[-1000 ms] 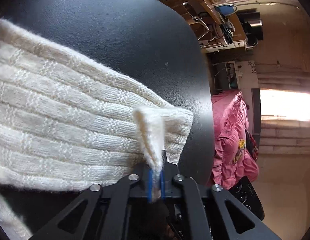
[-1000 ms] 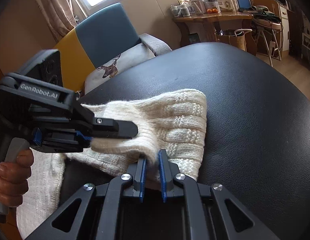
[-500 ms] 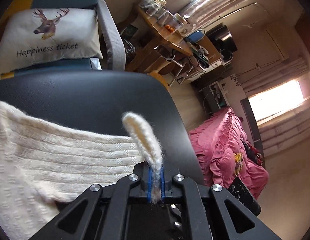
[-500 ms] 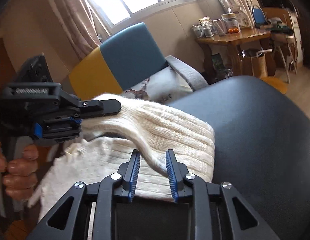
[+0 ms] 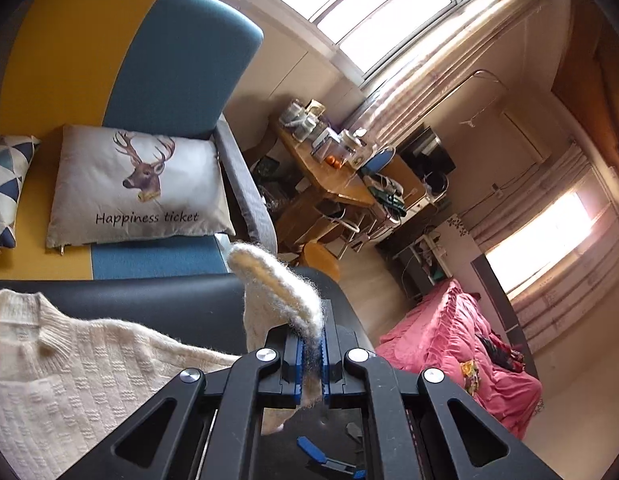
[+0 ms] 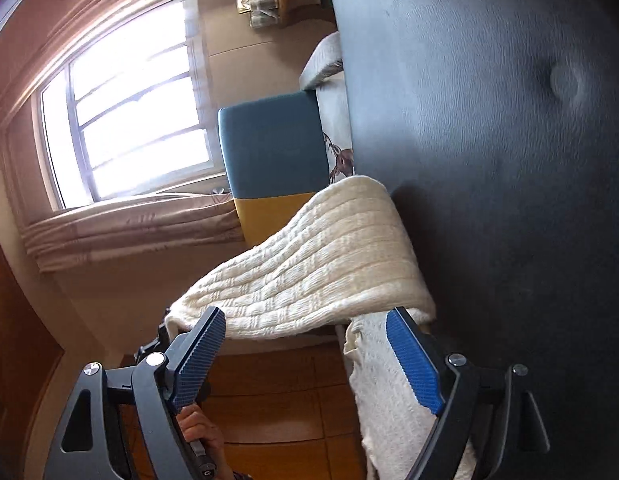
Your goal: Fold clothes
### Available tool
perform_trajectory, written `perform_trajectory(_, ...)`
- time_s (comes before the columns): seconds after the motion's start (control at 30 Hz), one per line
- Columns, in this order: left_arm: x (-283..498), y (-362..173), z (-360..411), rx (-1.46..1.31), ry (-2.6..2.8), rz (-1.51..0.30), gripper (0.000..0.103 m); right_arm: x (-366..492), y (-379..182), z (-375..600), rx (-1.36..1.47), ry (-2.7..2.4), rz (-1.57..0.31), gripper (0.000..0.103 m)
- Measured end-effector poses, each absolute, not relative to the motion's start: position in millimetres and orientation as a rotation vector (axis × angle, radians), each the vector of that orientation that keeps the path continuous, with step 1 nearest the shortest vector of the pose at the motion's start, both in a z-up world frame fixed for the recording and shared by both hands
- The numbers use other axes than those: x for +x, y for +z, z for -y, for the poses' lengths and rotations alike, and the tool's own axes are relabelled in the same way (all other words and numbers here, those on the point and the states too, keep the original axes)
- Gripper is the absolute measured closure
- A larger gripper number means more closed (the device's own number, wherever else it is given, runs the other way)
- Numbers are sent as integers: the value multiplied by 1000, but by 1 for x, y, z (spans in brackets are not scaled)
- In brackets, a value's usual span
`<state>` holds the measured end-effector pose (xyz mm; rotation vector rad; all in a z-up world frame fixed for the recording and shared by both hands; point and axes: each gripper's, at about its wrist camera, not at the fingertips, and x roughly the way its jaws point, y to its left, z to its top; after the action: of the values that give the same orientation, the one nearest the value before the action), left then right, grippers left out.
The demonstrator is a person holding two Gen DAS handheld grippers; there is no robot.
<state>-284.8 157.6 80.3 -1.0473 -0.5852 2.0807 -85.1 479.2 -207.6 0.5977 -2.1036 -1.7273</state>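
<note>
Left tongs (image 5: 309, 354) pinch fuzzy cream ribbed-knit sweater (image 5: 69, 376) — right tongs (image 6: 309, 354) just spread apart, empty.

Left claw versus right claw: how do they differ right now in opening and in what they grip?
The left claw is shut, pinching a fold of the cream knit sweater between its blue pads; the right claw stands wide open and has just been opening, its pads pressing on nothing. The left claw holds its piece lifted above the dark cushion; the right claw only frames the raised sweater. Both are black with blue pads.
</note>
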Motion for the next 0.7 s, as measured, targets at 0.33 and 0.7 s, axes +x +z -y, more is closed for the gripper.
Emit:
perform_trajectory(0.33, -258, 101, -40, -895, 2161, 761, 97, -154, -229, -391, 687, -1469, 2191, 1)
perform_trajectory(0.7, -240, 37, 66, -956, 2240, 892, 97, -188, -216, -369, 817, -1745, 2075, 1)
